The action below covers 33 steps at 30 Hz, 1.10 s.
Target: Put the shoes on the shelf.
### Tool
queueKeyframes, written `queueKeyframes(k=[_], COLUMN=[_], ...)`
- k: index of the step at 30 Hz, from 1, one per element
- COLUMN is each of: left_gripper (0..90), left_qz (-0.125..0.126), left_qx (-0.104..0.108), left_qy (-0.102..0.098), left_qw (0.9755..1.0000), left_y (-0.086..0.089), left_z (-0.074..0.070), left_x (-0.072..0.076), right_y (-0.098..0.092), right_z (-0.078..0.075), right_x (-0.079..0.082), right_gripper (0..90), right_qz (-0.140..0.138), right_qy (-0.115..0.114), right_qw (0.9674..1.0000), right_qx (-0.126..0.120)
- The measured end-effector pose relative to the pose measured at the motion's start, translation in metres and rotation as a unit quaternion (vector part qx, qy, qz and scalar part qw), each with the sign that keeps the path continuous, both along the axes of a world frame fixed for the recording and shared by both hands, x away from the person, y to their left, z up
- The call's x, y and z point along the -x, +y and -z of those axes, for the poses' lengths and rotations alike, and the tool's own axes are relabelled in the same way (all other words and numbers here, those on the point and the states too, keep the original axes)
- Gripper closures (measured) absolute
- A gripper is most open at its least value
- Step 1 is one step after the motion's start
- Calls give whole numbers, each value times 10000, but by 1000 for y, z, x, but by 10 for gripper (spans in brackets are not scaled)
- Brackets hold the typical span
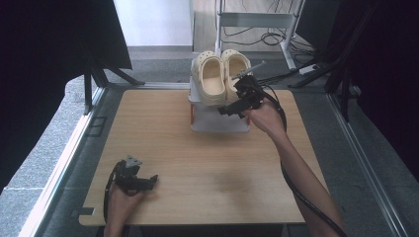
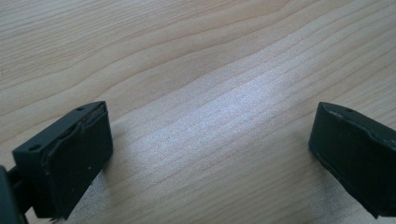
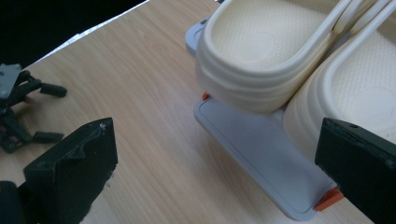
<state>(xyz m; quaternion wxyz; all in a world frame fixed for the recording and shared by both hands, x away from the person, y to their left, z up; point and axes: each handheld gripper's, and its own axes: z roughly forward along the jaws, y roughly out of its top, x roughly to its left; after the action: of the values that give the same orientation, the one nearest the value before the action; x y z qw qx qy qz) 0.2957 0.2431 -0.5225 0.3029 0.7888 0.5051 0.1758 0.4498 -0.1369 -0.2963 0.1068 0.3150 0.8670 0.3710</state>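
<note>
You have two cream clogs [image 1: 222, 74] in front of you, set side by side as a pair on the upper tier of one grey shoe rack [image 1: 217, 122] at the far edge of the bench [image 1: 197, 163]. In the right gripper view, the rack's lower shelf lies bare under the clogs, with small orange tabs at its corners.

Your right tongs [image 1: 236, 105] hover just beside the rack's near right corner, close under the right-hand clog. Their jaws stand wide apart and grip nothing. In the right gripper view one jaw hangs over the bare wood and the other sits in front of the nearer clog's side; whether it touches the clog, you cannot tell from here.

Your left tongs [image 1: 143, 183] rest low over the bench near its front left corner, well apart from the rack. Their jaws are also spread wide, with bare wood grain between them and nothing held.
</note>
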Motion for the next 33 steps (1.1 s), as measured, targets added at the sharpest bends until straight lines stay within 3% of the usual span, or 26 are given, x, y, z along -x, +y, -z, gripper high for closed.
queueKeyframes(k=[8, 18, 33], left_gripper=[0, 0, 0], left_qz=[-22, -23, -22], left_qx=[9, 10, 8], left_qy=[-2, -3, -3], left_qw=[10000, 10000, 10000], left_y=[0, -1, 0], left_z=[0, 0, 0], left_x=[0, 0, 0], right_y=[-22, -45, -95], right_z=[10, 26, 45], right_x=[27, 42, 67], right_gripper=[0, 4, 0], right_qz=[-70, 32, 276], right_qy=[-29, 28, 12], right_qw=[10000, 10000, 9994], right_qx=[-35, 62, 230])
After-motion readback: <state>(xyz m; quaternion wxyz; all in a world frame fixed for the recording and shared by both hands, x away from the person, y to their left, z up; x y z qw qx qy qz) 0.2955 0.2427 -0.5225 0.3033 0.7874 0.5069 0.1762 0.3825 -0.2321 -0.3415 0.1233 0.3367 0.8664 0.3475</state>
